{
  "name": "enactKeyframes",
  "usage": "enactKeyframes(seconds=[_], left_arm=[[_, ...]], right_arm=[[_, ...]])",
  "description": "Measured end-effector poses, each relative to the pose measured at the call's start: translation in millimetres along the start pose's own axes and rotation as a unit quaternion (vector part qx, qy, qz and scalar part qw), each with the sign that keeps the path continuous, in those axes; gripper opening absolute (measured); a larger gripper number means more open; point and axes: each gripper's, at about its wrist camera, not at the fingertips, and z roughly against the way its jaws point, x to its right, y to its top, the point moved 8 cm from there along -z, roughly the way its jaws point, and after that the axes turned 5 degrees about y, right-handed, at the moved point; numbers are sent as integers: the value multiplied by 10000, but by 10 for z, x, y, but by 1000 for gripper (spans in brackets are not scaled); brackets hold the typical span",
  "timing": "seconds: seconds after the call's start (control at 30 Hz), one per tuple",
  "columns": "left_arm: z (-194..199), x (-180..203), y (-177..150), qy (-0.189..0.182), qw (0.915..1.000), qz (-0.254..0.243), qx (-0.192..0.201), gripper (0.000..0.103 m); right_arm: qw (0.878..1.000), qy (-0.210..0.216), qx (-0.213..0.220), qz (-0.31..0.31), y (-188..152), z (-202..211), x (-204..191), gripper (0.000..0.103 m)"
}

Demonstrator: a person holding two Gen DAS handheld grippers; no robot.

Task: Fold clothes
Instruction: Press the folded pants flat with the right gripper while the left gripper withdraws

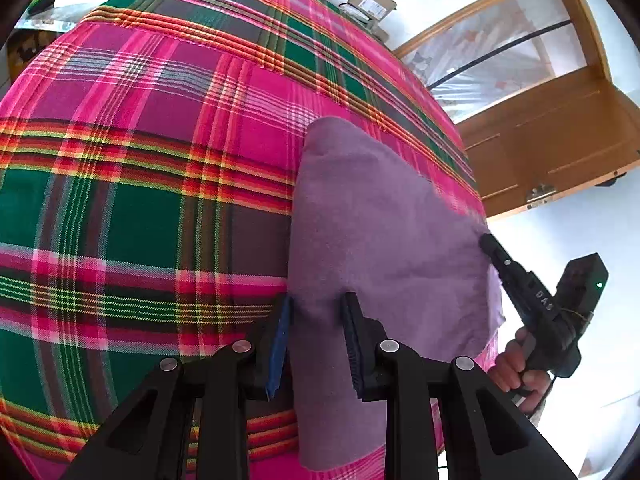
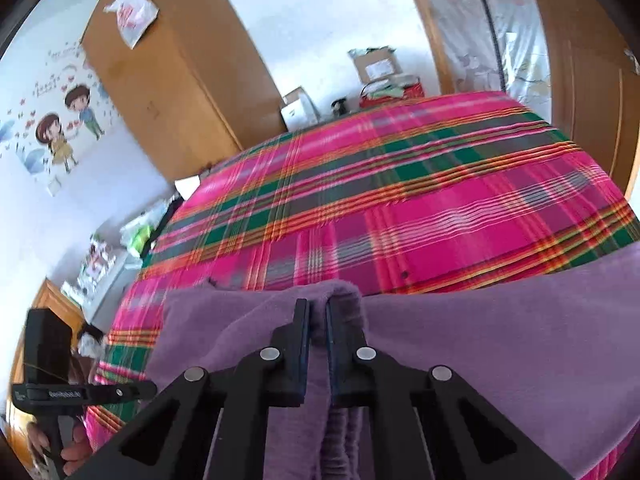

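Observation:
A purple cloth (image 1: 384, 240) lies on the near right part of a bed covered by a pink, green and red plaid sheet (image 1: 152, 184). My left gripper (image 1: 318, 300) is open, its blue-padded fingers straddling the cloth's left edge. In the right wrist view my right gripper (image 2: 316, 306) is shut on a raised fold of the purple cloth (image 2: 500, 344). From the left wrist view the right gripper (image 1: 486, 240) shows at the cloth's right edge, held by a hand (image 1: 516, 368). The left gripper (image 2: 148, 389) appears low at the left in the right wrist view.
A wooden door (image 1: 560, 140) stands to the right of the bed. A tall wooden wardrobe (image 2: 176, 92) and cardboard boxes (image 2: 376, 66) lie beyond the far side. Clutter (image 2: 136, 232) sits along the bed's left side, below a cartoon wall sticker (image 2: 64, 128).

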Motion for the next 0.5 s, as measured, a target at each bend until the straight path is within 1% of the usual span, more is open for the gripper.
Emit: enactKeyframes(seconds=[0.07,0.17,0.27,0.3,0.33,0.4,0.5], left_arm=[[2,1,-4,-11,10000,3,0,27],[7,-6,-9,-29,10000,20,5,27],[16,-10,-15,-27,10000,34,5,27],[17,-10,-17,-17,10000,30,6,27],[23,-11,-22,-8,10000,24,7,27],[16,-10,-15,1,10000,23,6,27],[8,-20,-4,-4,10000,20,5,27]], right_arm=[[10000,-50,-8,-86,-9,9,61,8],[9997,-117,-152,-148,-84,-81,123,8],[9994,-237,-215,-143,-121,-139,203,15],[9992,-286,-230,-168,-133,-152,237,19],[9989,-246,-305,-254,-159,-158,247,19],[9989,-110,-292,-362,-161,-104,253,19],[9992,32,-256,-300,-231,68,196,19]])
